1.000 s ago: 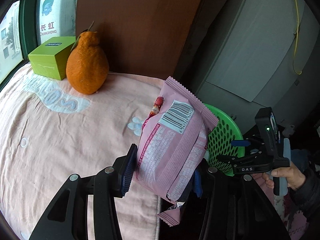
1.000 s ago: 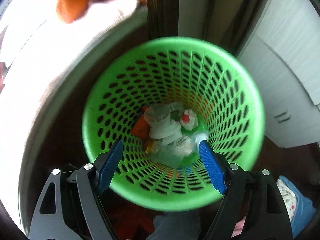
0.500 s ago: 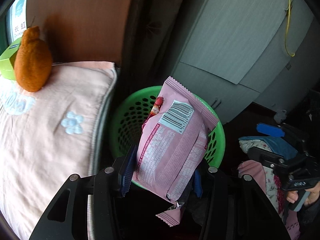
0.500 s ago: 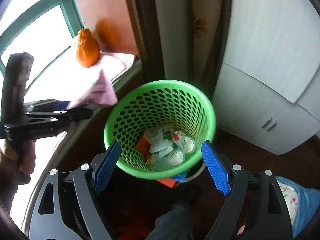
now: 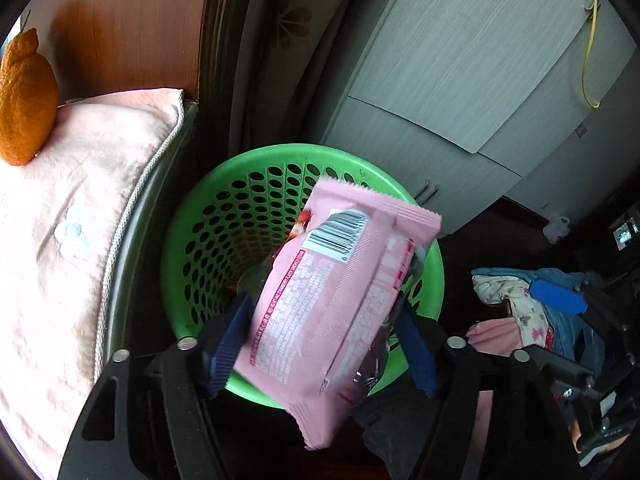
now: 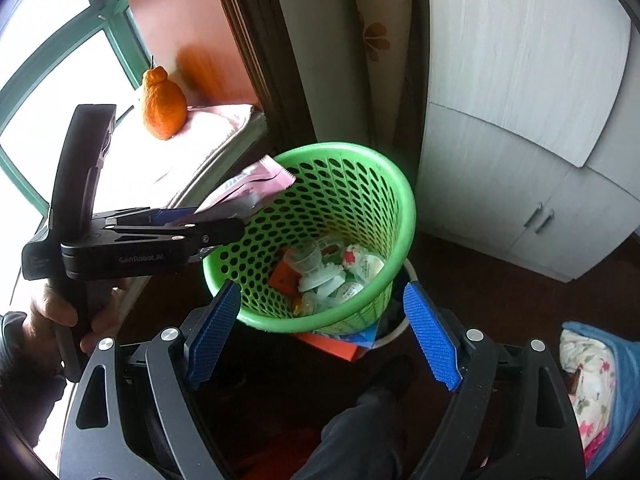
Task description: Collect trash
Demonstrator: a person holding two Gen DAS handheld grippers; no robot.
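Observation:
A pink snack wrapper (image 5: 340, 292) with a barcode sits between the blue pads of my left gripper (image 5: 320, 344), directly over the green mesh trash basket (image 5: 192, 240). The wrapper looks tilted and a gap shows beside the left pad. In the right wrist view the left gripper (image 6: 208, 220) holds the wrapper (image 6: 256, 184) over the rim of the basket (image 6: 396, 216), which holds several small cups and lids (image 6: 340, 276). My right gripper (image 6: 320, 332) is open and empty, just short of the basket's near rim.
A pink cushion (image 5: 60, 216) on the window ledge carries an orange citrus fruit (image 5: 24, 100), also seen in the right wrist view (image 6: 164, 108). Grey cabinets (image 6: 520, 120) stand behind the basket. Floral and blue cloth (image 6: 592, 380) lies at right.
My left gripper carried the wrapper from over the cushion to over the basket, and the wrapper has tilted and slipped lower between the pads. My right gripper pulled back from the basket.

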